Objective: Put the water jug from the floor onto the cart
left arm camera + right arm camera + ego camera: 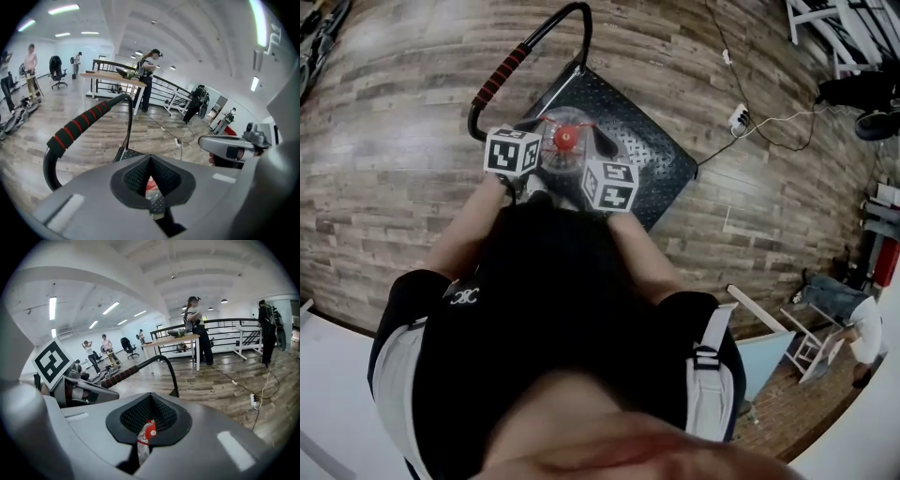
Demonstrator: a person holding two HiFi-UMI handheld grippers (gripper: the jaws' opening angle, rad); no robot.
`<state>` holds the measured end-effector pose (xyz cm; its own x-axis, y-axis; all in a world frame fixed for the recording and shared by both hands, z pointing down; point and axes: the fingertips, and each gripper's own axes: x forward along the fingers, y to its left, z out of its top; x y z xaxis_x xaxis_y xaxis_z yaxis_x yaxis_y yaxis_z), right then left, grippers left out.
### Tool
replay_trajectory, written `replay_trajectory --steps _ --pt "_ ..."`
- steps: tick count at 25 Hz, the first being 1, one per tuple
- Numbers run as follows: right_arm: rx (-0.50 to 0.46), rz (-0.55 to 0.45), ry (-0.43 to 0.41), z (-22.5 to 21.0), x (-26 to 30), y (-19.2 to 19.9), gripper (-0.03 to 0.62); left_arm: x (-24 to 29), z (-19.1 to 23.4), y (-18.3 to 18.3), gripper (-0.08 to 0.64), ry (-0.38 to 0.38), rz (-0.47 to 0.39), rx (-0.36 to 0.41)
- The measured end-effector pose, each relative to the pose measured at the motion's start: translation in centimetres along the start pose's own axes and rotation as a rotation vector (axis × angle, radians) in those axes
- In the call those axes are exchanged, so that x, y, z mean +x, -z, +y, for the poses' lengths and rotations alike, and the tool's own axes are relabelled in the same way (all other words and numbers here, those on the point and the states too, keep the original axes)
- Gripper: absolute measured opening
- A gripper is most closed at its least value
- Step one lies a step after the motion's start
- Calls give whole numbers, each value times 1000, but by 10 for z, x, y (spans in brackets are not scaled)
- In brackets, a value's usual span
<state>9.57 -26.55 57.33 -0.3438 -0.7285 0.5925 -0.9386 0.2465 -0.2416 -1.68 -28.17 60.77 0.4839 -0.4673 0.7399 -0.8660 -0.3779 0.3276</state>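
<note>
Left fingers clenched on the jug, red showing in the slit. Right fingers clenched on it too. One jug, standing on one cart, upper centre of frame. Two marker cubes flank its cap. Power strip on the floor, upper right.

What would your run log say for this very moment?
water jug: over cart, contact unclear | right gripper: shut on jug's red-white part | left gripper: jaws near-closed, grip unclear
</note>
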Motion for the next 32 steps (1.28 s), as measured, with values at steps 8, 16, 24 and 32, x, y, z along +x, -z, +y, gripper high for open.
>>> replay_trajectory --steps 8,16,24,32 --pt "25 -131 21 -7 -35 -42 12 -41 -30 -51 0 -11 -151 103" --pt "11 -304 31 8 -61 -74 12 -65 -27 -72 -1 -29 -215 166" --pt "14 -274 49 11 -62 -64 12 -76 -33 -78 -2 -11 -245 167" --pt "8 -249 48 12 -63 -56 12 -80 -33 -70 0 -23 -235 160"
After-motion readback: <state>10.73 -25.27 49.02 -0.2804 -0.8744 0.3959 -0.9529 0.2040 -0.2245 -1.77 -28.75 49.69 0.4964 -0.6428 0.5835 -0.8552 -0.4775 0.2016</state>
